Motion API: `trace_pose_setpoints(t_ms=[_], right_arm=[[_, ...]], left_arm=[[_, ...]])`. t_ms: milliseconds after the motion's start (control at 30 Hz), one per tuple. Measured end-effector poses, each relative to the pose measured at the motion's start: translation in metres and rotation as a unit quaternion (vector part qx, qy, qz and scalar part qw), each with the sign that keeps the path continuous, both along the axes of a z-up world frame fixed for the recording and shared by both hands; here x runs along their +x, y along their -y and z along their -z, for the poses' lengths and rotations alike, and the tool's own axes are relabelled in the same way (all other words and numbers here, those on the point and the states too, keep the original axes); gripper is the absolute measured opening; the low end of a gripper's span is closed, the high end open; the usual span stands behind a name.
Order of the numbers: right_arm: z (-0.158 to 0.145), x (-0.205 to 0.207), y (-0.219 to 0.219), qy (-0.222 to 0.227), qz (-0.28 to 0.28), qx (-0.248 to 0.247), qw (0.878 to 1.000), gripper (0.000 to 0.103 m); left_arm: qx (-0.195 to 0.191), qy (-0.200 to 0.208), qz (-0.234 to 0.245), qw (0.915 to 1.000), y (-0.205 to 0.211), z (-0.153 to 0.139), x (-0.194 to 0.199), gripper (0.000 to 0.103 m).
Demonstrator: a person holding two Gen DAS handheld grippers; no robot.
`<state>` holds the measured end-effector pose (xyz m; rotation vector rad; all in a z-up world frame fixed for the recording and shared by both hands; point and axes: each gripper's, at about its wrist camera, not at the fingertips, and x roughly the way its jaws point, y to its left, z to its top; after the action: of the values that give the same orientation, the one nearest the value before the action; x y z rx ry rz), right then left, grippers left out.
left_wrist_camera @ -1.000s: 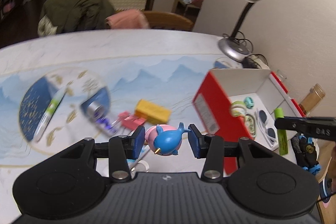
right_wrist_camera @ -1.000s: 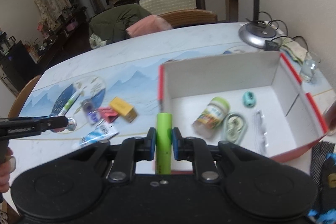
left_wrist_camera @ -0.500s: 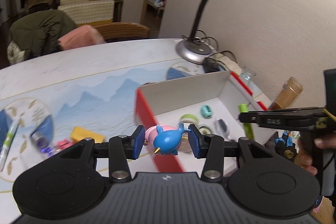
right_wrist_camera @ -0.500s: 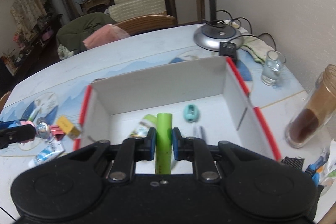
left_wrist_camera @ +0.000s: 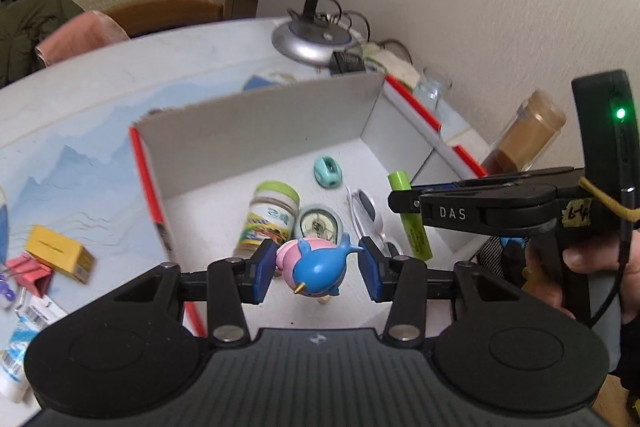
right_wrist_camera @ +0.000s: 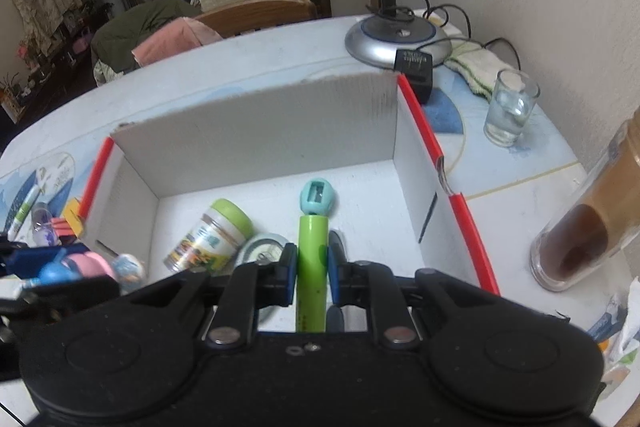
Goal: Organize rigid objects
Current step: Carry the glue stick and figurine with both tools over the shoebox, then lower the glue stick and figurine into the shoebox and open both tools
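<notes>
My left gripper (left_wrist_camera: 316,273) is shut on a blue and pink whale toy (left_wrist_camera: 318,265), held above the near part of the white, red-edged box (left_wrist_camera: 260,131). My right gripper (right_wrist_camera: 313,277) is shut on a green tube (right_wrist_camera: 312,251) that stands upright over the box floor; the tube (left_wrist_camera: 412,223) also shows in the left wrist view. Inside the box lie a green-lidded jar (left_wrist_camera: 272,215), a teal sharpener (right_wrist_camera: 318,197), a round tin (left_wrist_camera: 318,223) and white sunglasses (left_wrist_camera: 368,211). The whale toy (right_wrist_camera: 60,269) appears at the left of the right wrist view.
Left of the box lie a yellow block (left_wrist_camera: 60,255), pink clips (left_wrist_camera: 28,273) and a small tube (left_wrist_camera: 24,343). Behind the box stands a lamp base (right_wrist_camera: 396,39). A glass (right_wrist_camera: 508,111) and a jar of brown stuff (right_wrist_camera: 584,239) stand to the right, near the wall.
Both grippers have moved right, from over the loose items and the box's left wall to above the box's inside. Each holds the same thing as before.
</notes>
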<state>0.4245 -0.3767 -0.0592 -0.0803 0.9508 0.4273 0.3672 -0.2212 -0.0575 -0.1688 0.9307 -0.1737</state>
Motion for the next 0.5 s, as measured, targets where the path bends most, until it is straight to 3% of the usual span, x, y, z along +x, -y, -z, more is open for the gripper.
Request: trace_pose_setpoints(t_ms=[500], right_arm=[[0.028, 0.018, -0.004, -0.033, -0.022, -0.020, 0.999, 0.015]], left_arm=[[0.015, -0.072, 0.000, 0.9973, 0.016, 0.045, 0.030, 0.044]])
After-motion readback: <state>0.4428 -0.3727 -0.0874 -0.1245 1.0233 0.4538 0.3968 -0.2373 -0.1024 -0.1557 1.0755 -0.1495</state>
